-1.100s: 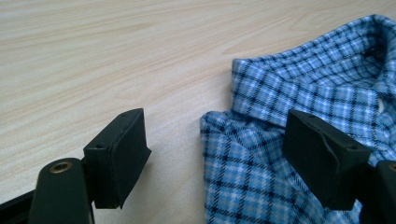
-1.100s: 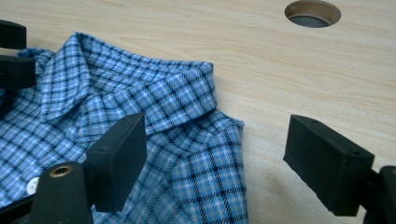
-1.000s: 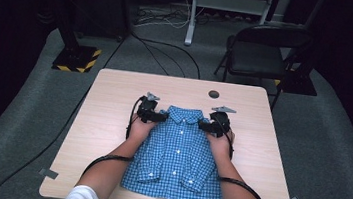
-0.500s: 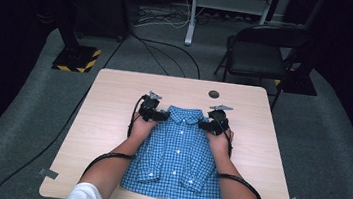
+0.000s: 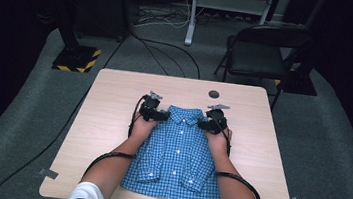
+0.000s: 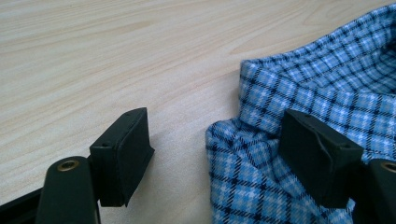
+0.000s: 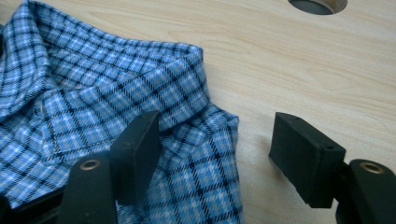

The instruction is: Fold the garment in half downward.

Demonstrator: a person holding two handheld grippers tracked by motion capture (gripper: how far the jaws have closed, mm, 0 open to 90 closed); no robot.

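A blue checked shirt [image 5: 178, 155] lies folded and buttoned on the wooden table [image 5: 113, 102], collar at the far end. My left gripper [image 5: 162, 115] sits at its left shoulder beside the collar. There its jaws [image 6: 217, 126] stand open, one on bare wood, the other on the shirt [image 6: 289, 84], with the shoulder edge between them. My right gripper [image 5: 204, 124] is at the other shoulder. Its jaws [image 7: 217, 130] have just been closing but still stand apart, one resting on the shirt [image 7: 93, 93], the other over the table, the folded edge between them.
A round hole [image 5: 214, 94] in the tabletop lies just beyond the collar, also seen as the hole [image 7: 317, 4] in the right gripper view. A black chair [image 5: 260, 53] and a striped stand base [image 5: 76, 58] sit on the floor behind the table. Cables trail from both grippers.
Both hands stay at the shirt's shoulders. The right gripper has edged slightly inward toward the collar; the shirt has not moved.
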